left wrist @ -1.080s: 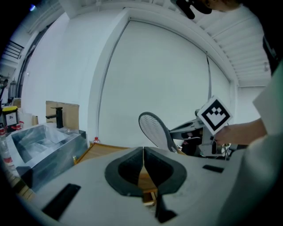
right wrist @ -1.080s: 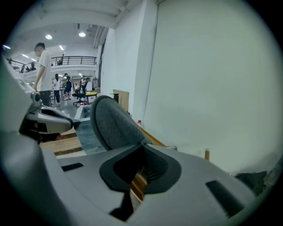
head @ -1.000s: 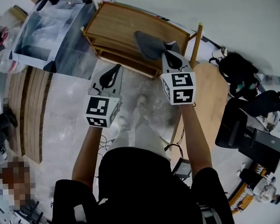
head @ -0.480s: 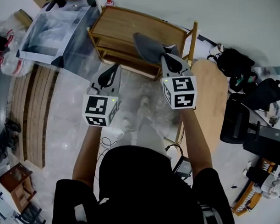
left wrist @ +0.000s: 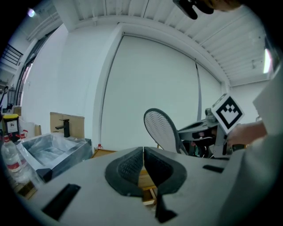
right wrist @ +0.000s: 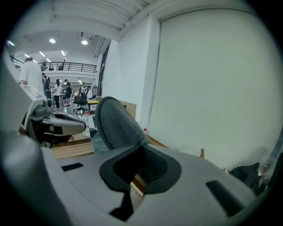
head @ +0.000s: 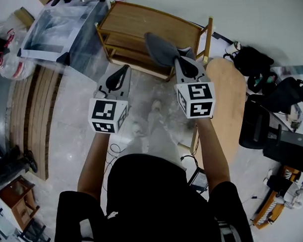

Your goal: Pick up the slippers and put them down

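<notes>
Head view: the grey slipper (head: pixel 161 47) is held in the air over the near edge of the wooden rack (head: pixel 138 21), sole facing left. One end is pinched in the closed jaws of the right hand-held gripper (head: pixel 180 60). Just left, the left hand-held gripper (head: pixel 125 72) is closed tight on nothing, over the floor (head: pixel 72 125).

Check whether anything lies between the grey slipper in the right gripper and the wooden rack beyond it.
Nothing visible does. The grey felt slipper, pinched in the jaws of the right gripper, sticks out over the light wooden shelf rack, whose top looks bare.
</notes>
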Tool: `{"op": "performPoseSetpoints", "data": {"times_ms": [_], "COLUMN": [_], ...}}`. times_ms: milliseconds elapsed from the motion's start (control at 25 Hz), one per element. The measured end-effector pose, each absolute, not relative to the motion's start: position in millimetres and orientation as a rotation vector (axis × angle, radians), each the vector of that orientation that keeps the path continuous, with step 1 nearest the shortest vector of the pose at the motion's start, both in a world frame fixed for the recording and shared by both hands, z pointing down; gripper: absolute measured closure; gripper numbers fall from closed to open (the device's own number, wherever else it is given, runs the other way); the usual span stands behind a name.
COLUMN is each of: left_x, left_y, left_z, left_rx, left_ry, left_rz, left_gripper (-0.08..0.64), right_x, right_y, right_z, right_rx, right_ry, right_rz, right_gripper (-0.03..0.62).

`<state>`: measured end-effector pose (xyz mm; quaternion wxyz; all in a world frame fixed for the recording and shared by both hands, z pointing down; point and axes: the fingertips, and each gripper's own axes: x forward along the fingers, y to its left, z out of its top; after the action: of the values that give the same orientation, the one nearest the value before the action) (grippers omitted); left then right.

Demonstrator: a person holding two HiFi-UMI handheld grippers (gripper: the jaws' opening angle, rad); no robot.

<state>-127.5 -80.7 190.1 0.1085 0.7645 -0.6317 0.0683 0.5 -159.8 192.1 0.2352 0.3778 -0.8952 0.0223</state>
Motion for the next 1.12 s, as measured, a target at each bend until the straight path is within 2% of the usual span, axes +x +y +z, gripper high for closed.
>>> {"op": "performPoseSetpoints", "data": {"times_ms": [1120], "left_x": [-74.1], "left_y": [-93.9], "left_z": [244.7], "left_rx": [2.144], "left_ry": [-1.768], "left_rz": [0.268], "left_gripper": [0.552], "right_x": [55.6], "right_y": [-149.9], "right_z": [240.5], "right_rx": [0.988], "right_ry": [-2.446], "right_rz": [0.177], "right_gripper": [0.589]}}
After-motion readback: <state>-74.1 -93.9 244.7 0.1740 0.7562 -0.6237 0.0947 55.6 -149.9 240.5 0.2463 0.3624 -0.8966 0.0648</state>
